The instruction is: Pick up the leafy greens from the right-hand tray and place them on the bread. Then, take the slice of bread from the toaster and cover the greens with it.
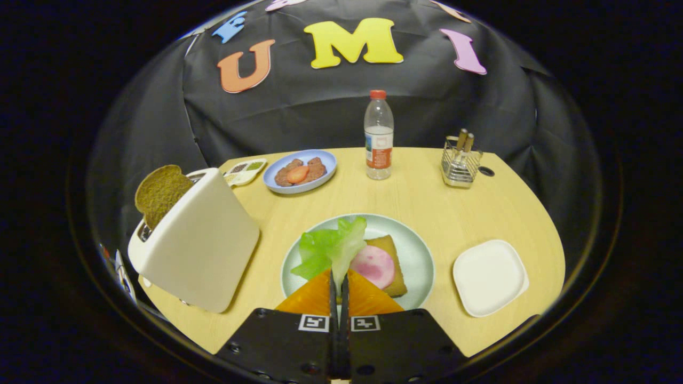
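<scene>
My gripper [338, 277] is shut on the leafy greens [331, 248], a pale green lettuce leaf that stands up from between the fingertips and spreads to the left. It hangs over the round pale green plate [419, 256]. On that plate lies a brown slice of bread [394, 266] with a pink round of ham [373, 265] on top, just right of the fingertips. Left of the plate stands the cream toaster [200, 242], with a brown slice of bread [159, 193] sticking out of its slot. The white square tray [491, 277] to the right of the plate holds nothing.
At the back of the wooden table [427, 197] stand a water bottle [379, 136], a wire holder with utensils [461, 162], a blue plate of brown food with a red piece [300, 170] and a small sauce tray [245, 170]. The table edge curves close on the right.
</scene>
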`<state>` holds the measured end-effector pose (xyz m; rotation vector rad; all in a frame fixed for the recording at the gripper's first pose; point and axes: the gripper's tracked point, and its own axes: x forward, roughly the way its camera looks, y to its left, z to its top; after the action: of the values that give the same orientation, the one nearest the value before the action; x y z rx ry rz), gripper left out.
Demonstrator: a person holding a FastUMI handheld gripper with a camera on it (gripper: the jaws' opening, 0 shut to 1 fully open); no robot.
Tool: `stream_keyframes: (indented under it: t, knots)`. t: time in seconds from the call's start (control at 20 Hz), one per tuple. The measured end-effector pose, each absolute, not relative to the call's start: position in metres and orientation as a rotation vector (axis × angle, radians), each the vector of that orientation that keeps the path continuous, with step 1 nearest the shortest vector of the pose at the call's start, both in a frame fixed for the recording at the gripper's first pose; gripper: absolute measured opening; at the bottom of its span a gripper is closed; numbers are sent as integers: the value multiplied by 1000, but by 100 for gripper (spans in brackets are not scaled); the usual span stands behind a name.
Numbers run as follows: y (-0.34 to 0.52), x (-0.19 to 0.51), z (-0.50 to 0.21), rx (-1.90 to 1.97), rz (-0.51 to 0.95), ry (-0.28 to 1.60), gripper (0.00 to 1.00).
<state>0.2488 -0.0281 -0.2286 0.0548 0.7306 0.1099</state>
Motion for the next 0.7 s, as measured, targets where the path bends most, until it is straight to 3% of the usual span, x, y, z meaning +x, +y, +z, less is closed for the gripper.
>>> stream_keyframes:
  t: [0.3,0.45,0.5,0.55,0.7]
  knots:
    - [-51,243,-242,58,71,740,1]
    - [-58,241,-252,82,49,760,8]
    - [-60,240,-254,84,41,760,18]
    - [-63,238,-253,89,35,755,18]
    - [-70,234,-244,90,1,712,42]
